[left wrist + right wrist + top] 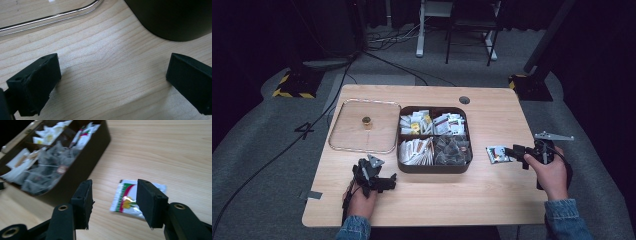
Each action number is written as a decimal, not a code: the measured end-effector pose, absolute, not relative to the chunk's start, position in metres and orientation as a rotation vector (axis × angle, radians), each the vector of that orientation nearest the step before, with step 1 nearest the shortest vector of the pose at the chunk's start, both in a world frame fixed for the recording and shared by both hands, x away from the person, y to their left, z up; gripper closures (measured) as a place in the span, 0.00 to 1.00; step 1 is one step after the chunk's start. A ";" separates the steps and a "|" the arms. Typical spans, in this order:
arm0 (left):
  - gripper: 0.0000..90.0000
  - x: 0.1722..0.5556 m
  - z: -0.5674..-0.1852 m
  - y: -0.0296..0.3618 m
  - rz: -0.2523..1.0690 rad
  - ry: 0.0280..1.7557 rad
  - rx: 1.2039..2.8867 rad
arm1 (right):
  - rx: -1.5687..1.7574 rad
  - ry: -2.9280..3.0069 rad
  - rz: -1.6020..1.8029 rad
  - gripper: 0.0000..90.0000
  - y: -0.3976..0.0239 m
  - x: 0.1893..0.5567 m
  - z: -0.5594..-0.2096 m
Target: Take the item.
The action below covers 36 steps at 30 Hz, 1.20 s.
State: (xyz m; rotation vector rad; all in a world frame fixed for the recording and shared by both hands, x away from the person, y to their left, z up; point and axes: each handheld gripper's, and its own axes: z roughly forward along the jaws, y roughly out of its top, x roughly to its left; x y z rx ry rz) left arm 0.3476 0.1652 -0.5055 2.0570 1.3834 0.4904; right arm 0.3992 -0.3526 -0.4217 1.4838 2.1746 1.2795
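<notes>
Two claws are working over the wooden surface (492, 200): the left claw (112, 77) is gaping wide beside the dark box (433, 167), holding nothing. The right claw (113, 200) is hovering moderately open, a flat sachet (125, 200) lying just ahead between its tips. Closing too high risks sliding the thin packet away.

Left gripper (387, 181) lies low in the lower-left centre of the high view, held from below by the left hand (361, 202); jaws wide apart, nothing between them. Right gripper (512, 151) at right of frame, pointing left, right hand (551, 175) wrapped behind it; jaws parted, gripping nothing.
</notes>
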 end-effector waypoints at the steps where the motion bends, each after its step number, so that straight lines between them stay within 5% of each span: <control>1: 0.00 0.348 -0.505 0.165 0.491 1.382 2.058 | 1.475 2.186 1.292 0.53 -0.350 0.397 -0.421; 25: 0.00 0.348 -0.505 0.165 0.492 1.384 2.057 | 1.115 2.487 1.225 0.43 -0.279 0.354 -0.417; 36: 0.00 0.348 -0.505 0.165 0.492 1.384 2.057 | 1.108 2.566 1.099 0.41 -0.269 0.357 -0.446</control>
